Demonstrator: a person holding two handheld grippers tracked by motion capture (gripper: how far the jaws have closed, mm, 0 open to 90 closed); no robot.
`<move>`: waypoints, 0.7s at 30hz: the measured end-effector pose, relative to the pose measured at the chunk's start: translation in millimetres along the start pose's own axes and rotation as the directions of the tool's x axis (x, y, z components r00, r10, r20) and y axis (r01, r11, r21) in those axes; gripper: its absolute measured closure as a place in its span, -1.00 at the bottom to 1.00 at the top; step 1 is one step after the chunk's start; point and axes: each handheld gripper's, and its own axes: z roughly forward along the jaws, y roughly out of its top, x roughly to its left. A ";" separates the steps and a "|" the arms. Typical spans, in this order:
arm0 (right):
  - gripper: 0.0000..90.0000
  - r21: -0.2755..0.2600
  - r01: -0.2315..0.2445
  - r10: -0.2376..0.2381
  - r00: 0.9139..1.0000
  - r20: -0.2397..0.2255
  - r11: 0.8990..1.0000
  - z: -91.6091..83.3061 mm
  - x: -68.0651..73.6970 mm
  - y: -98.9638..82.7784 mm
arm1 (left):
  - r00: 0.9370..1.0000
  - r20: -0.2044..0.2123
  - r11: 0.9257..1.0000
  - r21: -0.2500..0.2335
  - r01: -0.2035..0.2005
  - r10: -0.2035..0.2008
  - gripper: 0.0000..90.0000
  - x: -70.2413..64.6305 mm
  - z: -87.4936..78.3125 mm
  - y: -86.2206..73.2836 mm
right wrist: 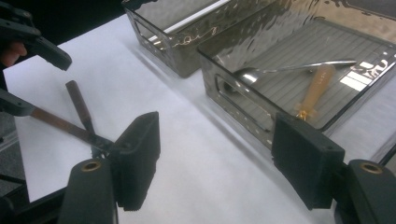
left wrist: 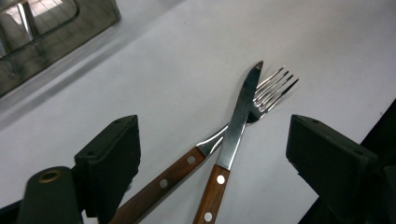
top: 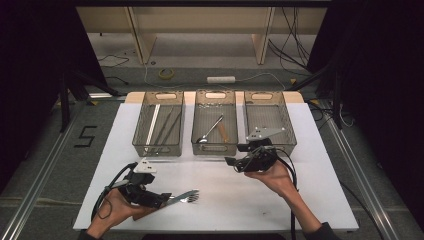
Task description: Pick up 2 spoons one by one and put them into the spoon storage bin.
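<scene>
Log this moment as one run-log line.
left gripper: open, astride crossed knife and fork | right gripper: open, empty | middle bin: spoon

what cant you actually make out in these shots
- Handle ends of the fork and the knife: cut off by the bottom edge of the left gripper view, the fork's also behind a jaw of the left gripper.
- Long pieces in the left bin: too small and dim in the high view to name.
- The right bin: partly covered by the right gripper in the high view.
</scene>
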 end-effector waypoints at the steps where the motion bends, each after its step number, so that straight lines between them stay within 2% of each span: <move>1: -0.25 -0.010 -0.005 0.005 1.000 -0.006 1.000 -2.2 1.0 -1.9 | 1.000 0.000 1.000 0.003 0.003 -0.003 -0.61 -0.6 0.8 -0.3; 3: -0.25 -0.028 -0.013 0.013 1.000 -0.011 1.000 -5.7 1.8 -4.9 | 1.000 -0.002 1.000 0.021 -0.012 0.012 -0.61 -1.6 2.3 -0.9; 7: -0.25 -0.046 -0.024 0.023 1.000 -0.013 0.999 -10.7 1.7 -12.5 | 1.000 0.000 0.999 0.040 -0.018 0.018 -0.60 -2.3 4.6 -1.9; 12: -0.26 -0.050 -0.034 0.033 0.999 -0.022 0.998 -15.5 2.0 -22.3 | 1.000 -0.016 0.998 0.065 -0.024 0.025 -0.59 -2.0 5.1 -3.1; 21: -0.28 -0.064 -0.053 0.052 0.998 -0.020 0.997 -22.4 1.6 -37.3 | 0.999 -0.011 0.993 0.108 -0.037 0.039 -0.58 -0.4 7.7 -7.3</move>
